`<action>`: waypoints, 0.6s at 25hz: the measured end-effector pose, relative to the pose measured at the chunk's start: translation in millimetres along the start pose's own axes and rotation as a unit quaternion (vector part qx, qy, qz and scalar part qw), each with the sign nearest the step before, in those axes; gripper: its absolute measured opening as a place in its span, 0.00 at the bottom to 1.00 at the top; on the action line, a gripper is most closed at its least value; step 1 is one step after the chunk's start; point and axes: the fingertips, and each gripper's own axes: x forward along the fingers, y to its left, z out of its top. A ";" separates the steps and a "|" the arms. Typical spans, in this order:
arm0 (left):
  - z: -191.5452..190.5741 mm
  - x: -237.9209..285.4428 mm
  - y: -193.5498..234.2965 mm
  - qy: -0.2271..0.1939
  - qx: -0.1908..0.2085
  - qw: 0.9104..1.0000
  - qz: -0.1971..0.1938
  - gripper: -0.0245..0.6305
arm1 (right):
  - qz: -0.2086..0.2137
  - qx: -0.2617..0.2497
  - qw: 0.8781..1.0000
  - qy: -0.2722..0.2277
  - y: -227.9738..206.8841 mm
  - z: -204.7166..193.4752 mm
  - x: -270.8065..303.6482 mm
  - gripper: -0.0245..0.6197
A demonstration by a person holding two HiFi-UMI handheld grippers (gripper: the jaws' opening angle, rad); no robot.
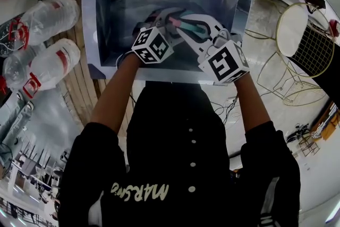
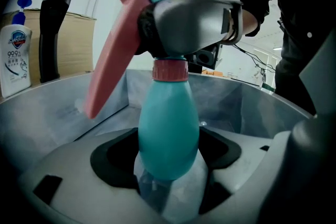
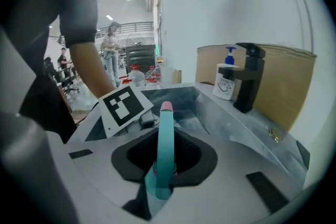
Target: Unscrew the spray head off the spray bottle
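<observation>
Spray bottle (image 2: 168,131) is held up over the sink (image 2: 252,99), between my 2 grippers. My left gripper (image 2: 168,186) has its jaws clamped on the fat blue bottom of the bottle. My right gripper (image 3: 160,176) has its jaws clamped on the spray head (image 3: 165,134) at the top. The head is not off yet.

Some things could go wrong. The bottle is round and smooth, so I think it may spin in my left jaws when I turn the top. Then the head would not come loose at all. My right jaws hold the thin head and not the pink ring (image 2: 169,70) under it, so they could slip off. They could also press the pink trigger (image 2: 113,55) and make it squirt. When the head does come free, the bottle or the head could drop into the sink. If the bottle tips, what is inside could spill.

I think the bottle stands about straight up. Its long line runs from the bottom in my left jaws up to the head. The trigger hangs down on the left side in the left gripper view, and the top of the head points up and left there.
</observation>
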 end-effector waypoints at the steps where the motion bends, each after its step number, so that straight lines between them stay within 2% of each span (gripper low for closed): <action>1: -0.1 0.1 0.1 0.000 0.003 1.000 -0.005 0.60 | 0.016 -0.017 1.000 0.002 2.2 -0.1 0.4 0.16; 5: 0.2 0.2 -2.3 -0.002 0.017 0.999 -0.028 0.60 | 0.094 -0.080 0.992 -0.006 14.0 -2.4 -1.7 0.16; 8: 1.5 1.3 -3.5 -0.005 0.021 0.999 -0.035 0.60 | 0.157 -0.148 0.976 0.002 22.7 -5.1 -5.3 0.16; 10: 1.8 2.6 -3.3 -0.007 0.019 0.999 -0.036 0.60 | 0.184 -0.184 0.966 0.011 25.7 -6.6 -6.4 0.17; 12: 1.7 2.9 -2.3 -0.009 0.016 0.999 -0.035 0.60 | 0.190 -0.199 0.961 0.018 25.6 -7.2 -5.4 0.17; 15: 2.1 2.7 -2.2 -0.007 0.015 0.999 -0.034 0.60 | 0.160 -0.172 0.972 0.025 19.6 -7.4 -4.3 0.20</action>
